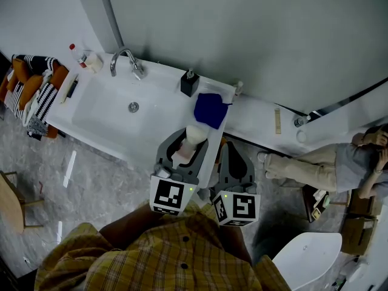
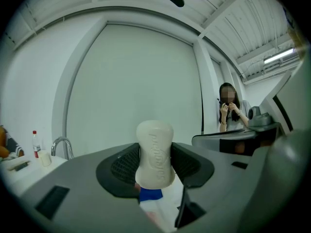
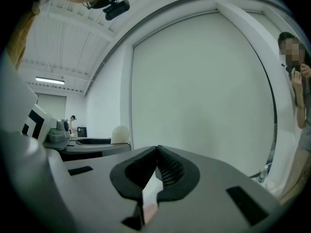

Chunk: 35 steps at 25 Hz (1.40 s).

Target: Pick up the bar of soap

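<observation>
The left gripper (image 2: 155, 165) is clamping the cream bar of soap (image 2: 155, 149) upright between its jaws, apparently lifted above the blue cloth (image 1: 210, 109) below them; the pick-up looks essentially done. The right gripper (image 3: 156, 152) is idling alongside, jaws pressed together, empty.

Off-white oval bar of soap (image 2: 154, 152). The left gripper (image 2: 154, 171) and right gripper (image 3: 156, 171) are grey plastic with black ribbed pads (image 2: 125, 166), and their marker cubes (image 1: 168, 196) are black-and-white squares. Deep blue folded cloth (image 1: 210, 109) on a glossy white sink tabletop (image 1: 103, 111). The person's shirt (image 1: 163, 253) is yellow-and-brown plaid.
</observation>
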Each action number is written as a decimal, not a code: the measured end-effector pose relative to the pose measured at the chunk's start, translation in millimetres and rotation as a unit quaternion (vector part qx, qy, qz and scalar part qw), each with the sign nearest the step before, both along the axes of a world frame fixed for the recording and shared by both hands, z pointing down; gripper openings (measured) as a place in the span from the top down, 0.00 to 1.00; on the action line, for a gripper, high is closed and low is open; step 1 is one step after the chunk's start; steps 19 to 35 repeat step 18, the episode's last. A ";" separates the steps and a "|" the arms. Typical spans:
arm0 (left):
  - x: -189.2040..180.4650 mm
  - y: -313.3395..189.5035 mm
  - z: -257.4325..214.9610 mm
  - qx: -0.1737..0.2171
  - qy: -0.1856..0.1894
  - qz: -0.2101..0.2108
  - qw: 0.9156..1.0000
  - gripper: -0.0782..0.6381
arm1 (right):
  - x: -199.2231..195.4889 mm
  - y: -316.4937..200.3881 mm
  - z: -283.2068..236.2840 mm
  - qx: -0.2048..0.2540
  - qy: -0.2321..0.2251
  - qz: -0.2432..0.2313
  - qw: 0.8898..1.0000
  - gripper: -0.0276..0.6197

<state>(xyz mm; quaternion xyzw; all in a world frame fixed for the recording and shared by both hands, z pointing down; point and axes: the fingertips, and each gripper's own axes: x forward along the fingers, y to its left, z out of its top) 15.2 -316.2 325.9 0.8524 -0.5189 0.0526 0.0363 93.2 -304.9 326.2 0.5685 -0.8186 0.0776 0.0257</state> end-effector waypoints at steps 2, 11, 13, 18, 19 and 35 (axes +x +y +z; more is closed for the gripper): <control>-1.2 -0.8 -0.9 -0.001 0.001 -0.001 1.000 0.61 | -0.2 -0.8 -0.5 0.000 0.001 0.001 1.000 0.93; -1.1 -1.0 -1.1 0.000 -0.001 0.006 1.000 0.61 | -0.7 0.8 -2.7 0.004 0.003 0.004 1.000 0.92; 0.2 -1.2 -0.7 0.000 -0.001 0.008 1.000 0.60 | 0.5 1.0 -2.4 0.004 0.004 0.005 1.000 0.92; 0.9 1.1 0.1 -0.001 -0.002 0.013 1.000 0.61 | -1.0 3.6 -1.8 0.002 0.006 0.006 1.000 0.92; 0.9 1.1 0.1 -0.001 -0.002 0.013 1.000 0.61 | -1.0 3.6 -1.8 0.002 0.006 0.006 1.000 0.92; 0.9 1.1 0.1 -0.001 -0.002 0.013 1.000 0.61 | -1.0 3.6 -1.8 0.002 0.006 0.006 1.000 0.92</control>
